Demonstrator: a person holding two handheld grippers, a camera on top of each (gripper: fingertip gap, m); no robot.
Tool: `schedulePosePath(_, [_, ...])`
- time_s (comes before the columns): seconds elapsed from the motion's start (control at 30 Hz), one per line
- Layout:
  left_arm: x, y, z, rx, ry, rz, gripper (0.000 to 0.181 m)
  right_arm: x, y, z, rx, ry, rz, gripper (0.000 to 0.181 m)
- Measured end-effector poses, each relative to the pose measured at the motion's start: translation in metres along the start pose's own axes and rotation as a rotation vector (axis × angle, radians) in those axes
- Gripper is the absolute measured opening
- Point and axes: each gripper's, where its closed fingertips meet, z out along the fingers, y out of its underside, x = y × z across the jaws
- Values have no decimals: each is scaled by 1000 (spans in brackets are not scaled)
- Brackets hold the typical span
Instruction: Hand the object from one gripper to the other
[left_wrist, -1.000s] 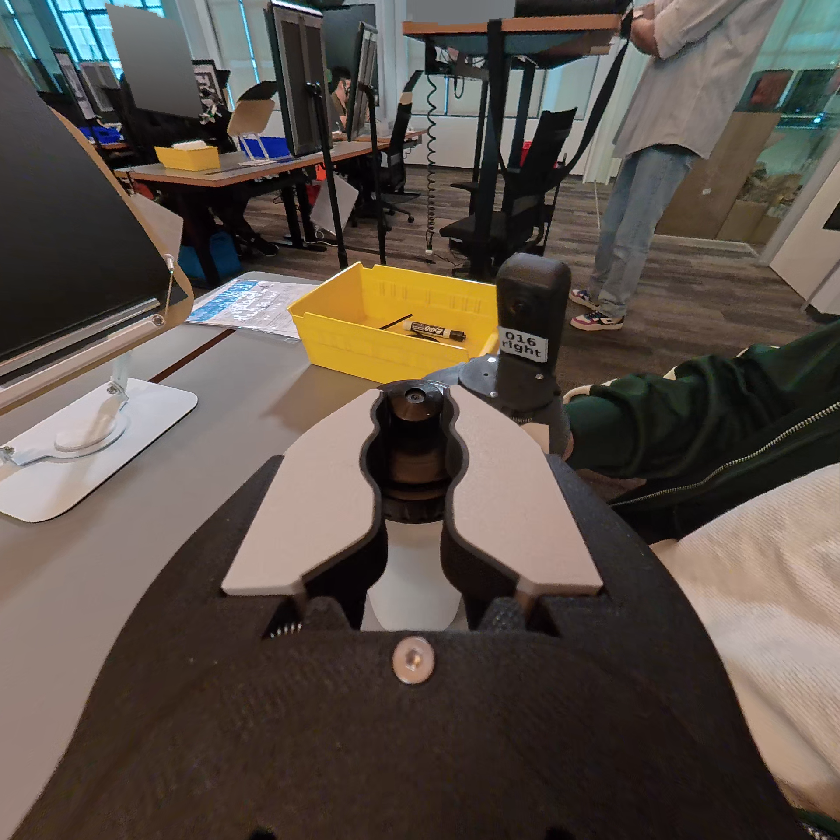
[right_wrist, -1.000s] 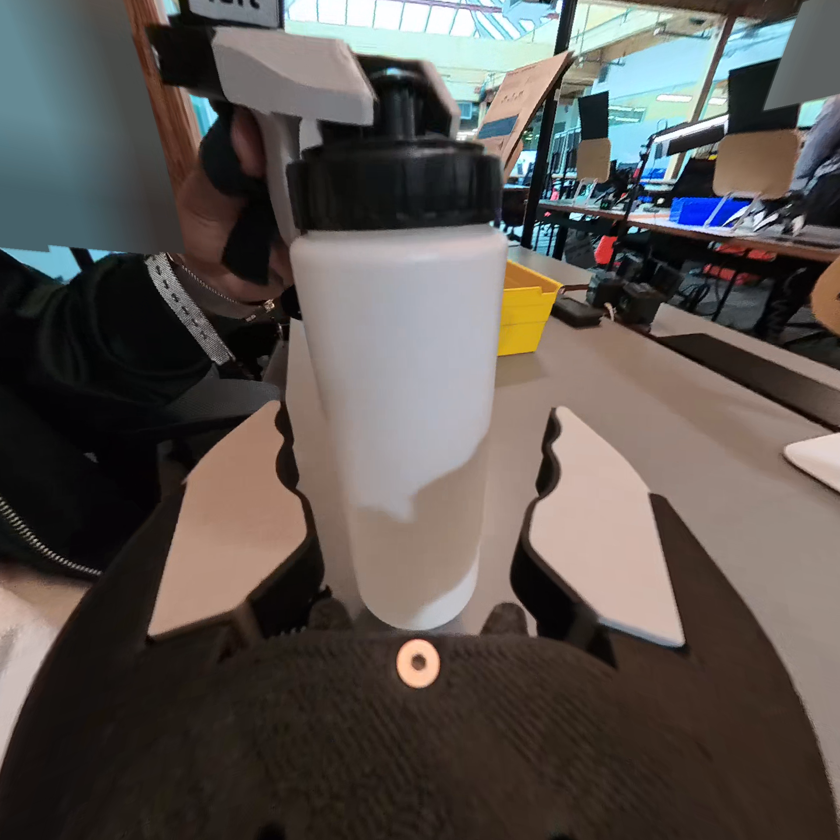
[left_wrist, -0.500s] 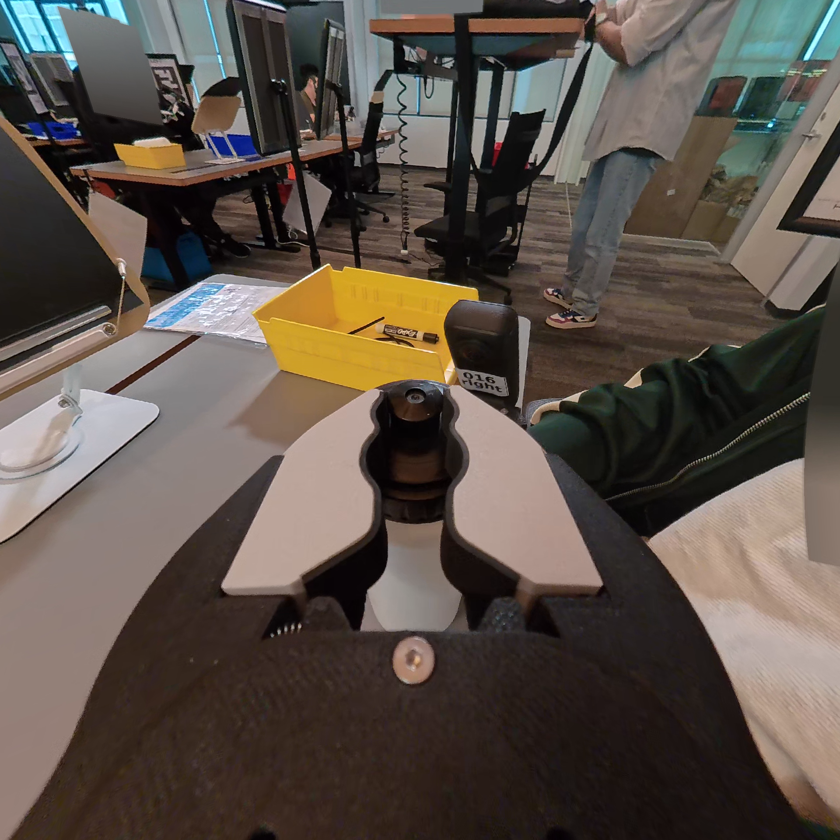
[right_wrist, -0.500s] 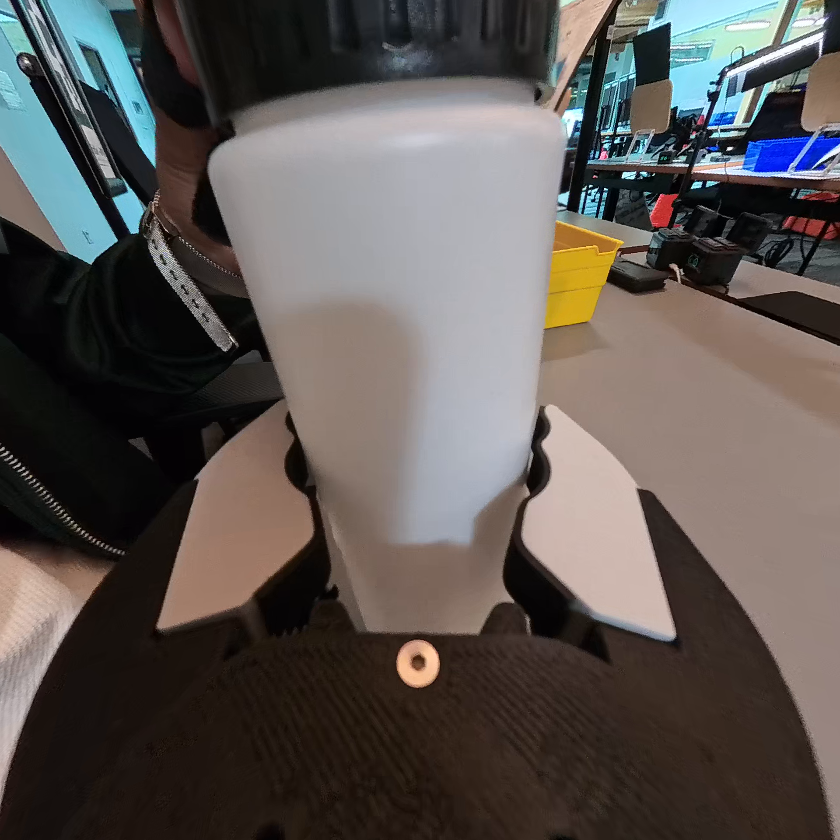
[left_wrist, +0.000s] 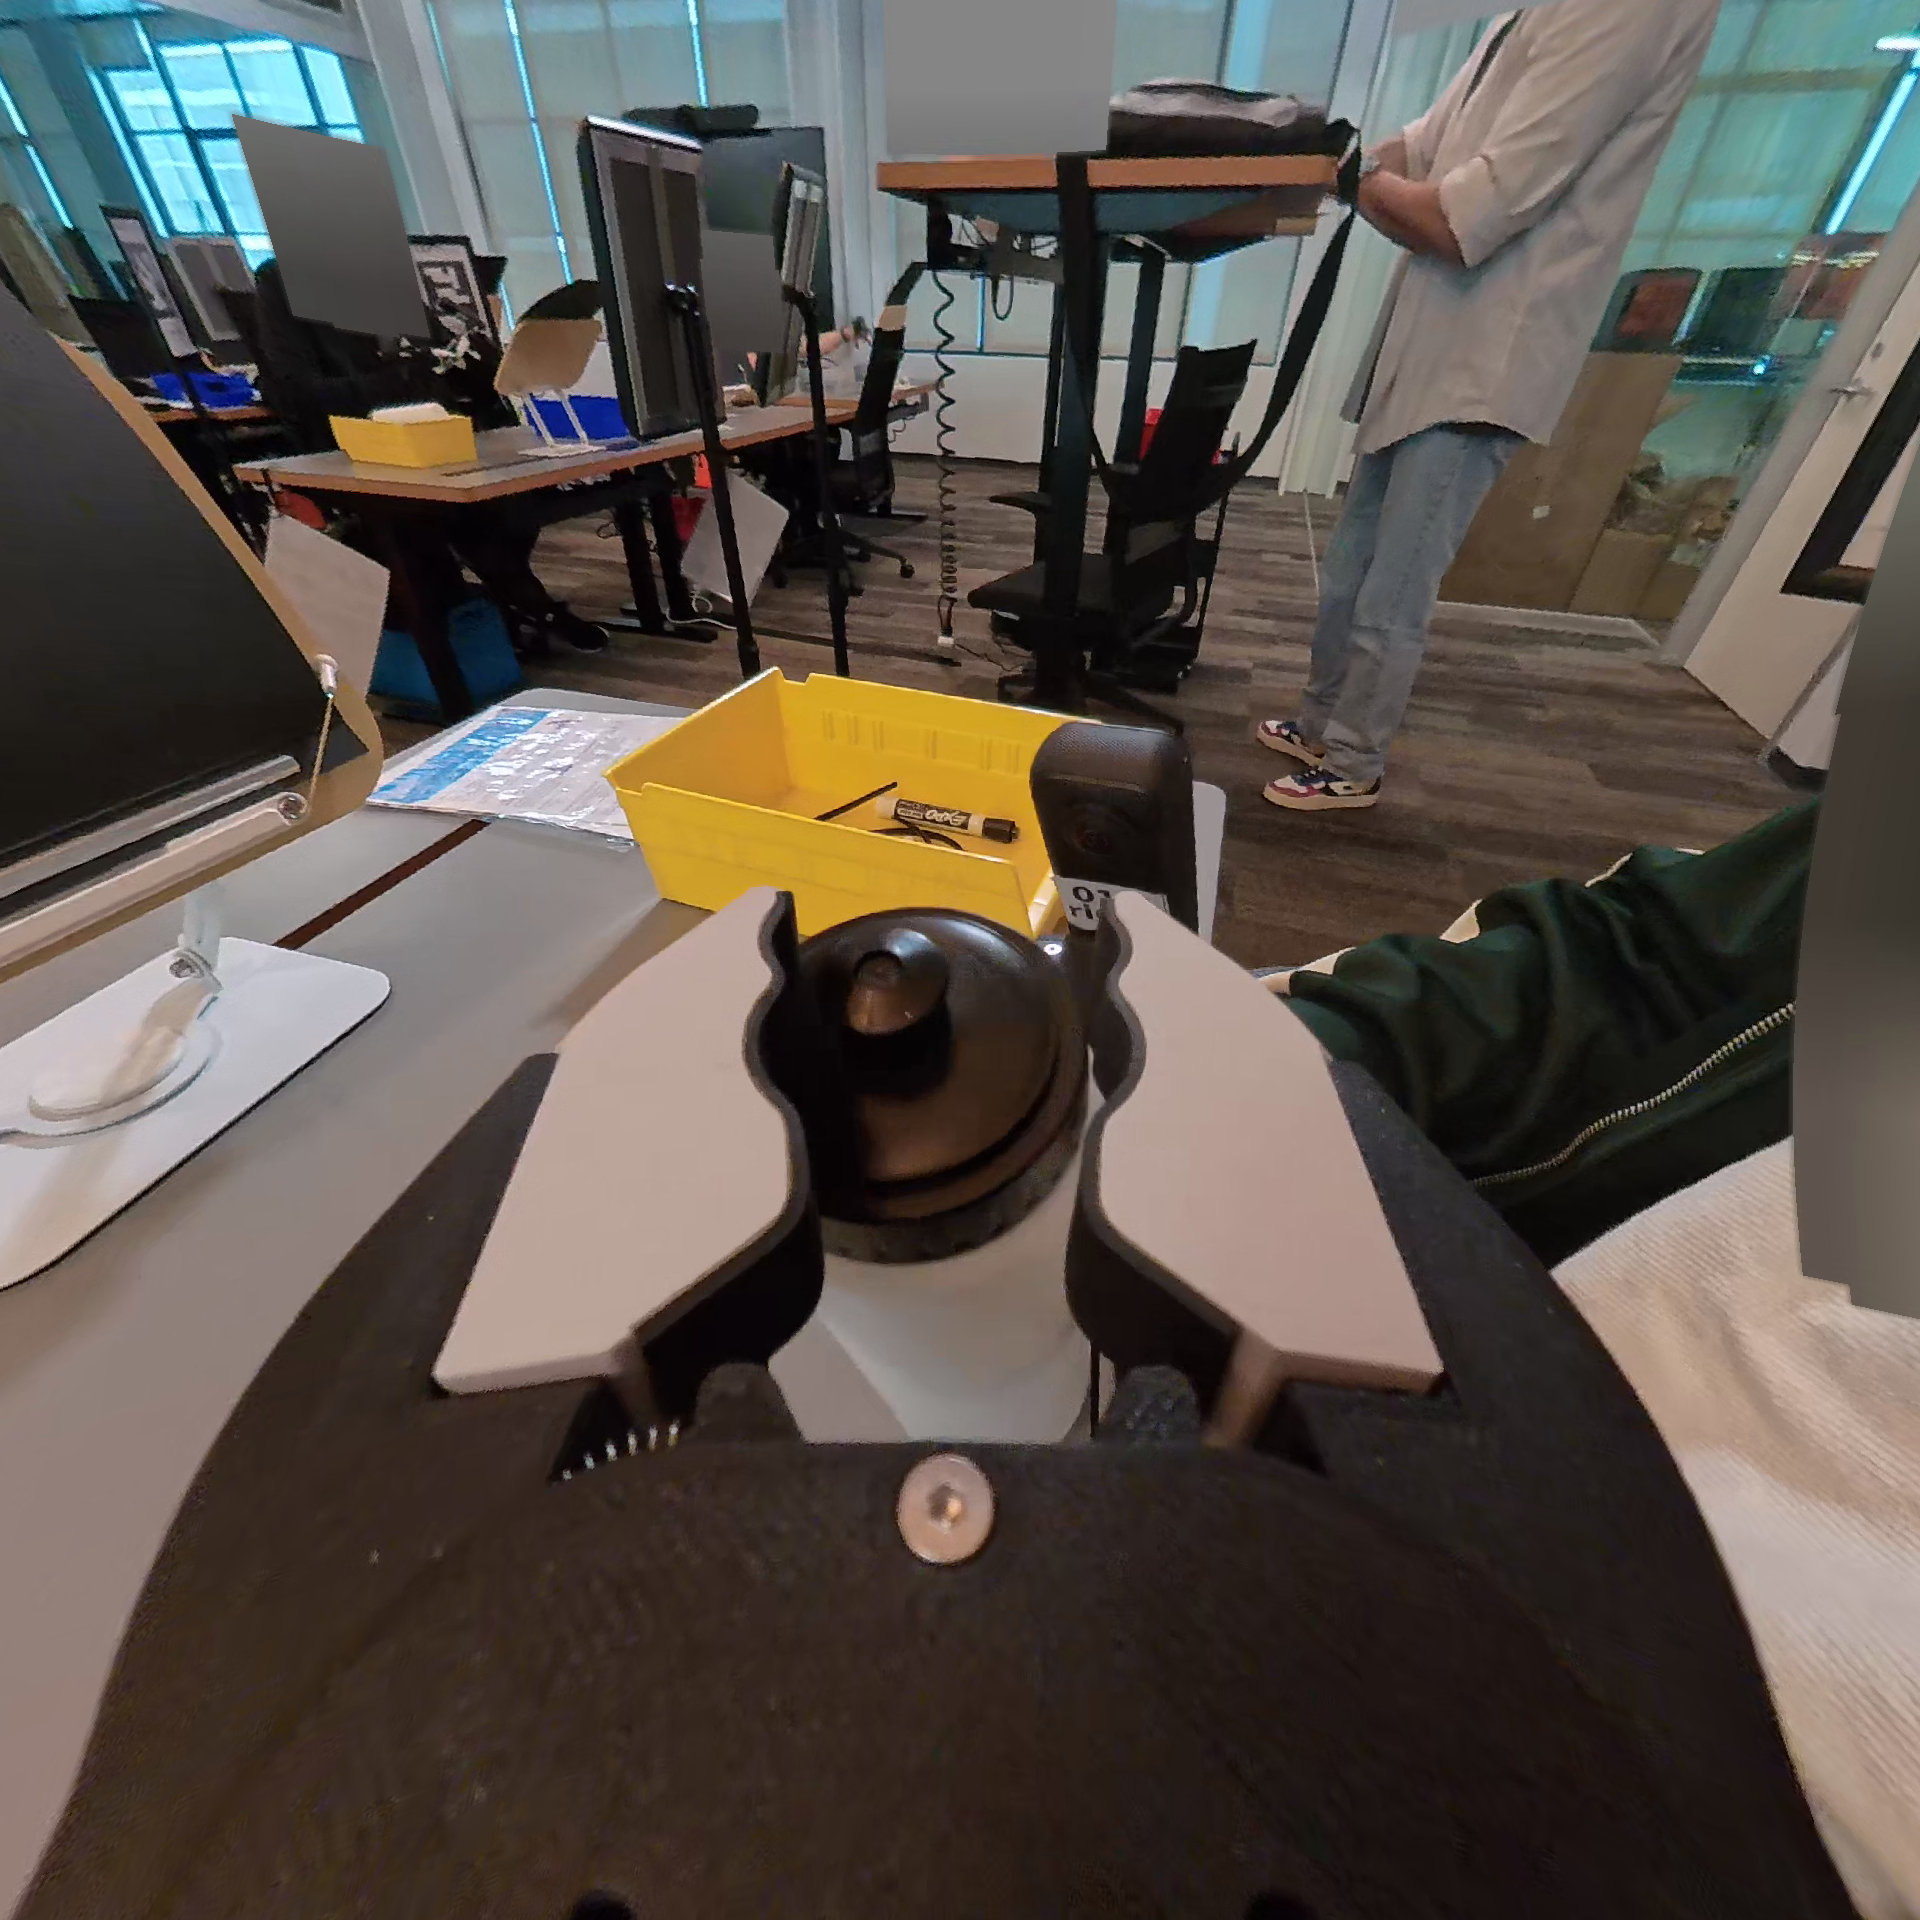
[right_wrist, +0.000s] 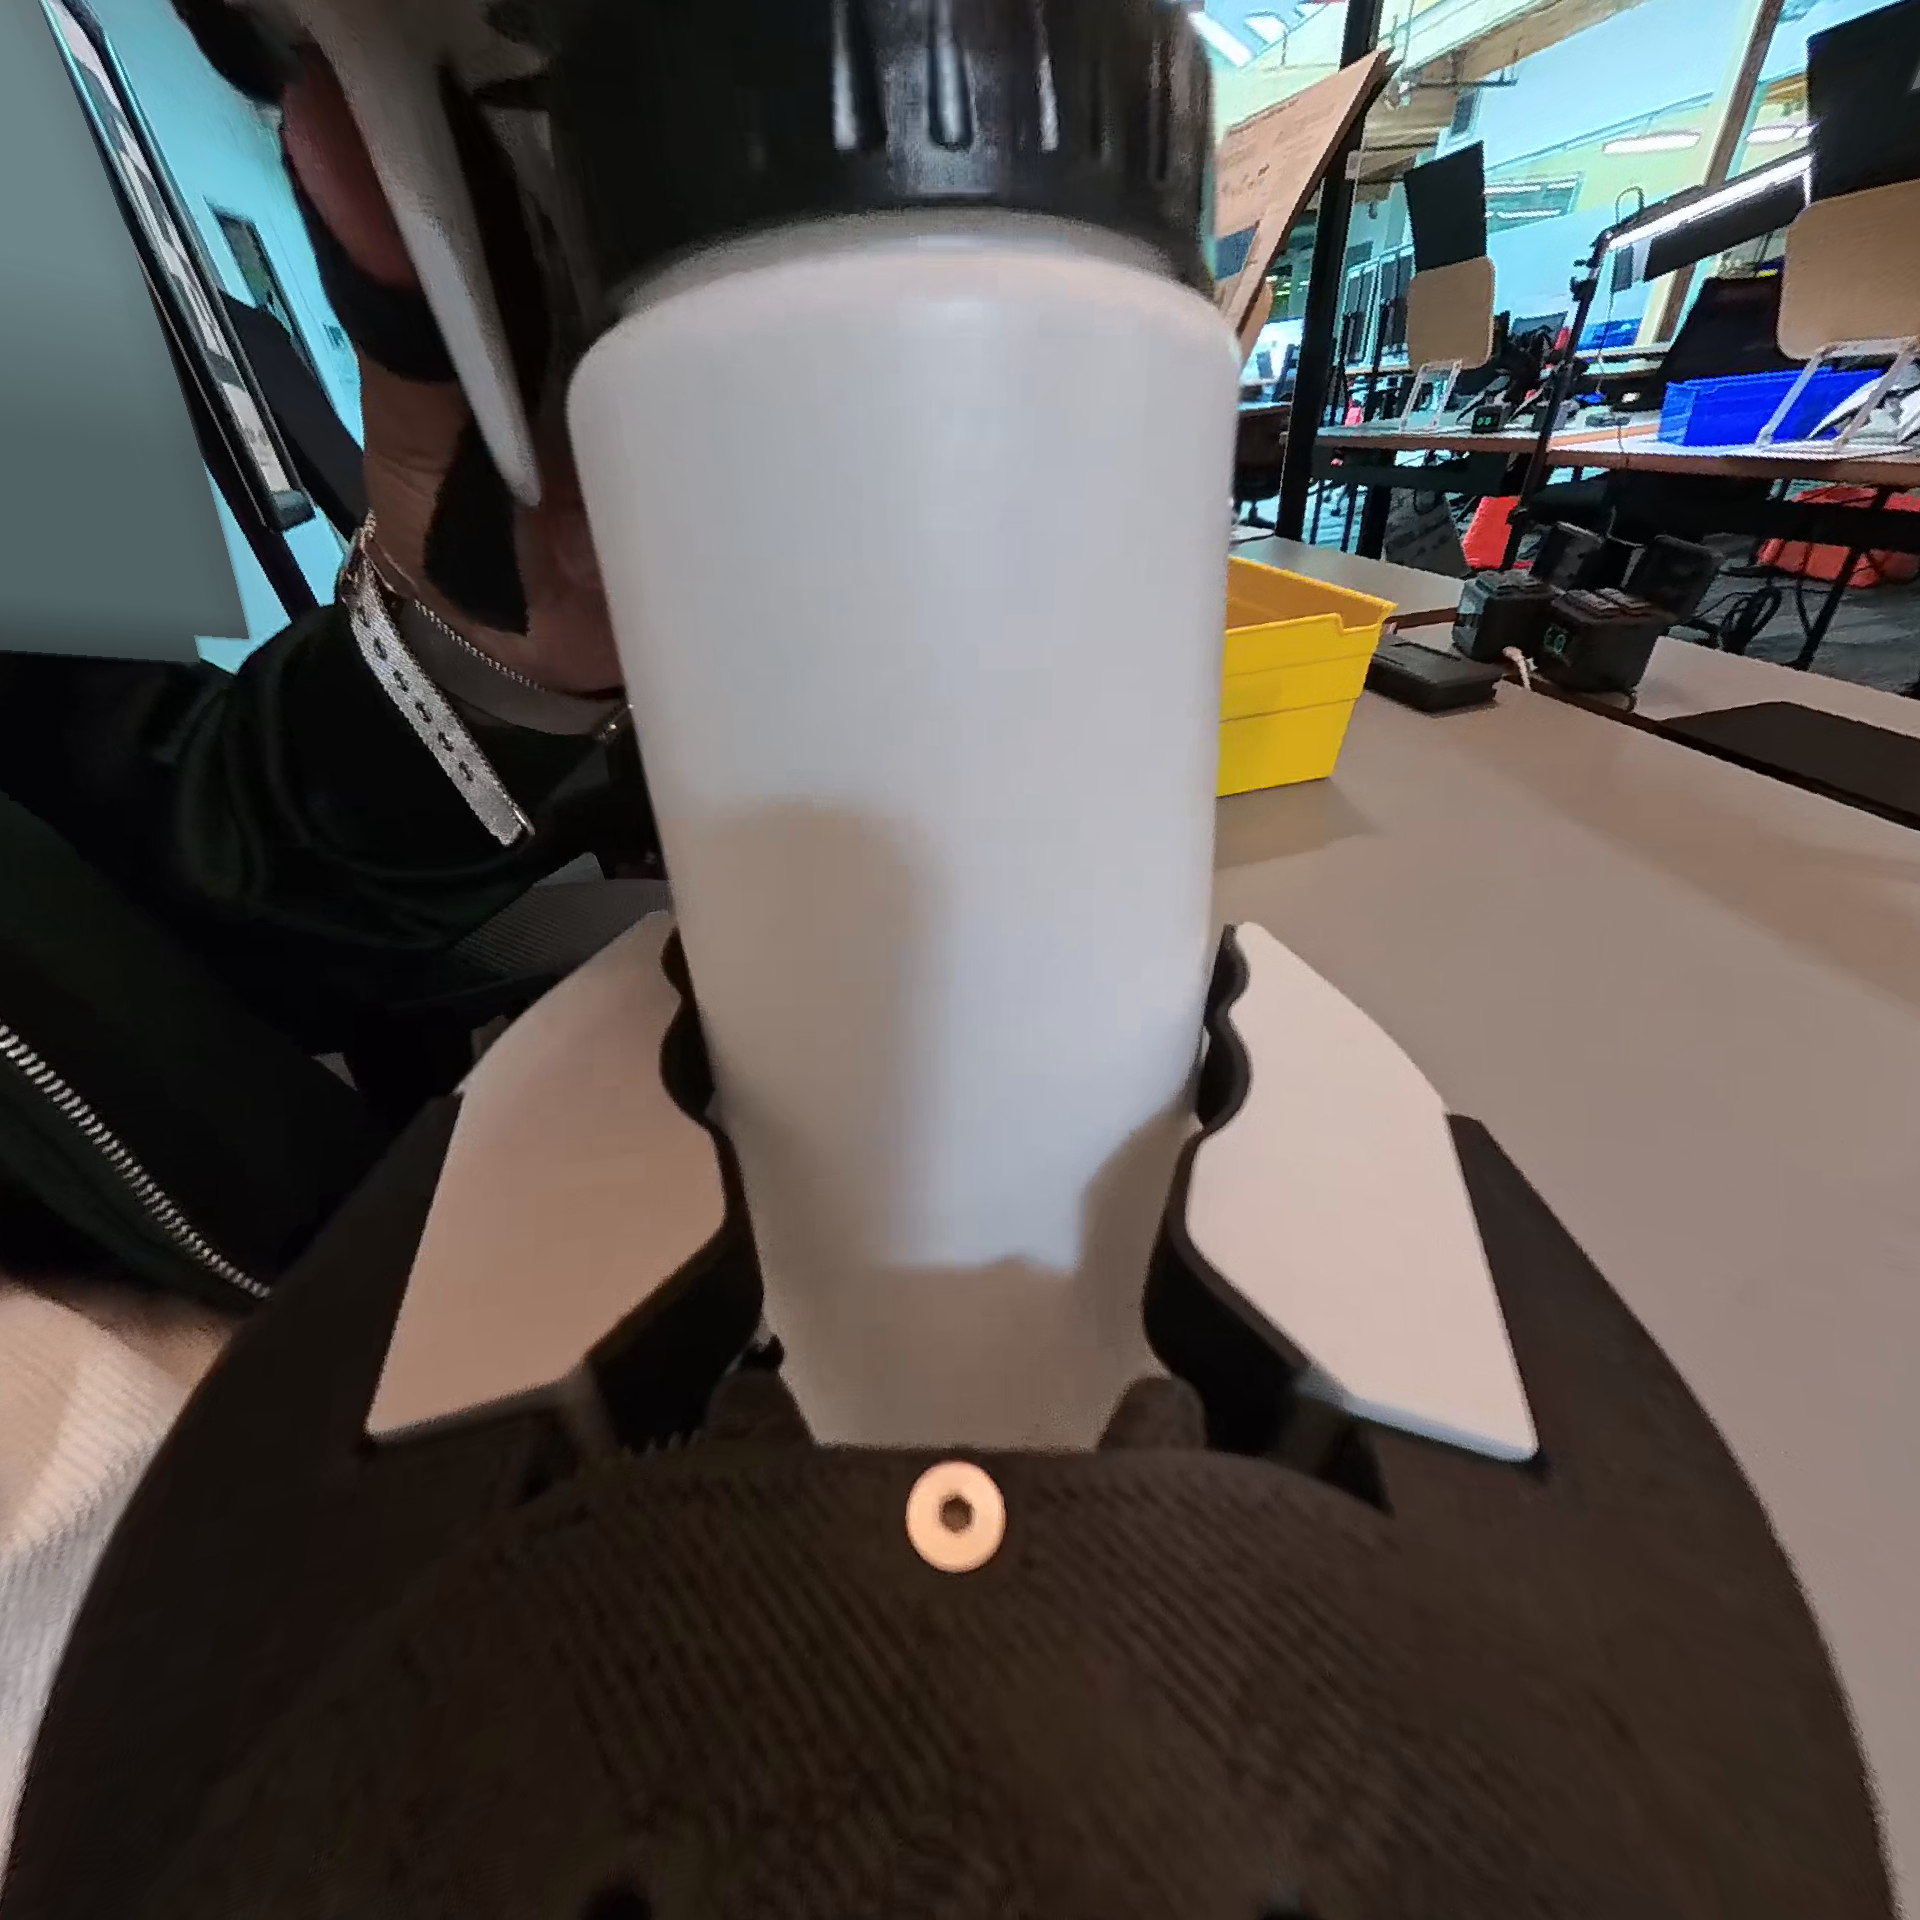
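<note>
Bottle (right_wrist: 914, 727), white-bodied with a ribbed black cap (left_wrist: 925, 1060), is the biggest thing in the right wrist view, standing upright above the grey table (right_wrist: 1558, 987) and filling the middle of the picture. The right gripper (right_wrist: 951, 997) has its two fingers closed in against the lower body of the bottle, one on each side, their wavy inner edges touching the white wall, so it has hold of the bottle low down. The left gripper (left_wrist: 940, 935) is at the bottle's top: its fingers stand spread on either side of the cap, with a gap showing on the right side, while the left finger lies right against the cap; it is parted wide and whether it still bears on the cap I cannot tell. A hand (right_wrist: 416, 488) with a grey wrist strap holds that gripper beside the cap. On the table beyond sits a yellow bin (left_wrist: 831, 821) holding a marker (left_wrist: 940, 816). Farther off, a person (left_wrist: 1455, 312) stands at a raised desk.
</note>
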Motion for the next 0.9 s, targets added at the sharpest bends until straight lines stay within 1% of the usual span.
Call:
schedulePosePath(0.07, [0, 1, 1, -10, 0, 3, 55, 2, -1, -1, 11, -2, 16, 95])
schedulePosePath(0.13, [-1, 3, 1, -21, -12, 11, 44, 0, 2, 0, -4, -6, 12, 94])
schedulePosePath(0.37, [6, 3, 4, 9, 57, -65, 48, -6, -1, 1, 12, -17, -11, 94])
schedulePosePath(0.4, [4, 3, 3, 9, 53, -71, 44, -6, -1, 1, 10, -22, -7, 94])
schedulePosePath(0.43, [2, 2, 1, 11, 51, -76, 27, -6, 1, 1, 5, -22, -11, 94])
schedulePosePath(0.47, [0, 3, -1, 2, 42, -84, 22, -5, 2, 1, 4, -14, -19, 90])
schedulePosePath(0.57, [0, 4, -3, -10, 47, -75, 21, -5, 1, 1, 8, 3, -39, 88])
schedulePosePath(0.63, [-1, 6, -2, -23, 25, -53, 21, -4, 1, 1, 12, 18, -52, 87])
schedulePosePath(0.77, [-2, 10, -1, -58, -9, -2, 21, 0, 0, -2, 27, 13, -16, 90])
schedulePosePath(0.9, [-3, 3, -4, -20, -20, 2, 21, 2, 0, -4, 29, 0, 4, 86])
